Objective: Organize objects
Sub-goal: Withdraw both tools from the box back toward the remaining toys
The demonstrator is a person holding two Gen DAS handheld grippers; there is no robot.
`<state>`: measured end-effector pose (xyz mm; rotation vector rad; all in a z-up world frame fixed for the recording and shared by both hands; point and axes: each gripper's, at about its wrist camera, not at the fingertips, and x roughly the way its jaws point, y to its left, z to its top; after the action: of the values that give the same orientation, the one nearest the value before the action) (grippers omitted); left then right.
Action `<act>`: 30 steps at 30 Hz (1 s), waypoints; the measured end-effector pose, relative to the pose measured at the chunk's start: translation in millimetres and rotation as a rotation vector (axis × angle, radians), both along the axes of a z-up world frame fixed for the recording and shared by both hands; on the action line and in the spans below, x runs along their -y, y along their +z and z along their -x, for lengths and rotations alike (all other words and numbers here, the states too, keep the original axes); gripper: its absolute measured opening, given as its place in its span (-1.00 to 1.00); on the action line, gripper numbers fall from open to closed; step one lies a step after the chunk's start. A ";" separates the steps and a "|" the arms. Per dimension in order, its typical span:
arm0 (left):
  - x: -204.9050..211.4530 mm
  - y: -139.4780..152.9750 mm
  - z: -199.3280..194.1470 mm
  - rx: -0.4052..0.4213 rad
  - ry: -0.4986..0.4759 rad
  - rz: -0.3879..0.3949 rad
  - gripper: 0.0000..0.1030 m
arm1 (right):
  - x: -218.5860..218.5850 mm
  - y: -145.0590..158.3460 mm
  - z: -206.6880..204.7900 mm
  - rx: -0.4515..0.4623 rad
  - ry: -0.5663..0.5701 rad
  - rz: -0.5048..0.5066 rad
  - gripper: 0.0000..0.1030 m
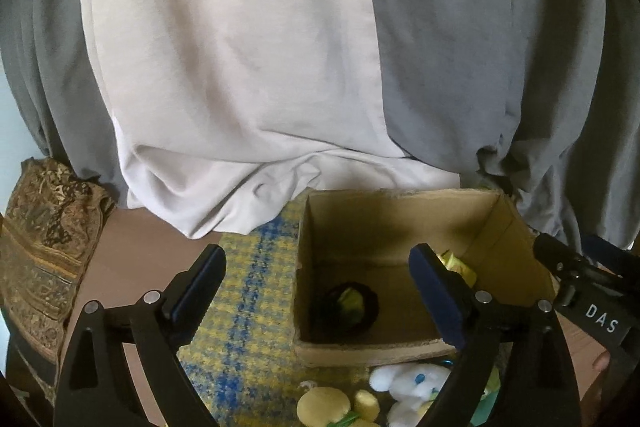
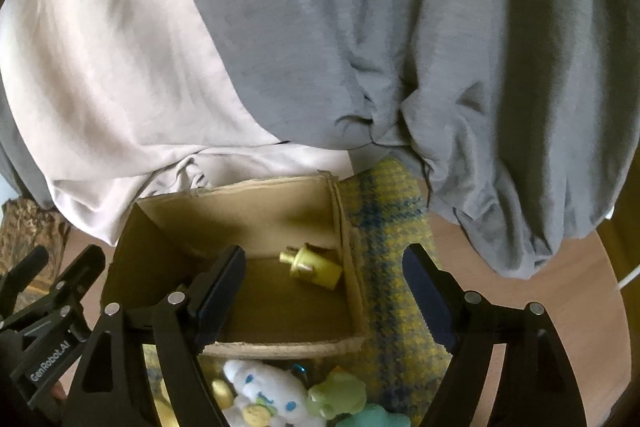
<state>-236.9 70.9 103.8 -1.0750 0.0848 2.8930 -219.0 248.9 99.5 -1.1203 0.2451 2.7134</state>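
Backdrop filled by draped fabric: pale white sheet (image 1: pixel 232 67) at centre-left, grey cloth (image 2: pixel 400 27) at right. Brown bench (image 1: pixel 136 251) below, yellow-blue checked mat (image 1: pixel 248 291) on it. Patterned brown cushion (image 1: pixel 44 239) lower left. Soft, dim light.

Cardboard box (image 1: pixel 400 345) set on woven mat (image 1: pixel 248 299), mat laid on table (image 1: pixel 136 247). Draped cloth (image 1: pixel 240 67) hung behind box, second cloth (image 2: pixel 400 27) beside it to right. Round dark item (image 1: pixel 352 305) placed in box near left wall; small toy (image 2: pixel 314 265) laid on its side in box near right wall. Plush rabbit (image 2: pixel 260 395) and other soft toys (image 2: pixel 340 397) heaped on mat before box. Patterned cushion (image 1: pixel 44 247) kept at table's left edge.
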 end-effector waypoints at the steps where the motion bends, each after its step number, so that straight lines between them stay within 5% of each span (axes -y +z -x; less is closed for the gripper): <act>1: -0.1 0.4 -3.8 -0.009 0.004 0.008 0.83 | 0.1 0.4 -2.5 -0.004 -0.002 -0.005 0.57; 7: 1.5 0.2 -22.6 -0.031 0.019 0.012 0.99 | 1.7 5.0 -26.9 -0.047 -0.036 -0.037 0.65; 30: 8.5 -27.3 -114.3 -0.101 0.058 0.032 1.00 | -1.4 -23.1 -119.3 -0.098 -0.105 -0.060 0.86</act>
<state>-122.6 62.4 76.5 -0.9510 0.1067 3.0076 -99.6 250.2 76.5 -0.9334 0.2289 2.6672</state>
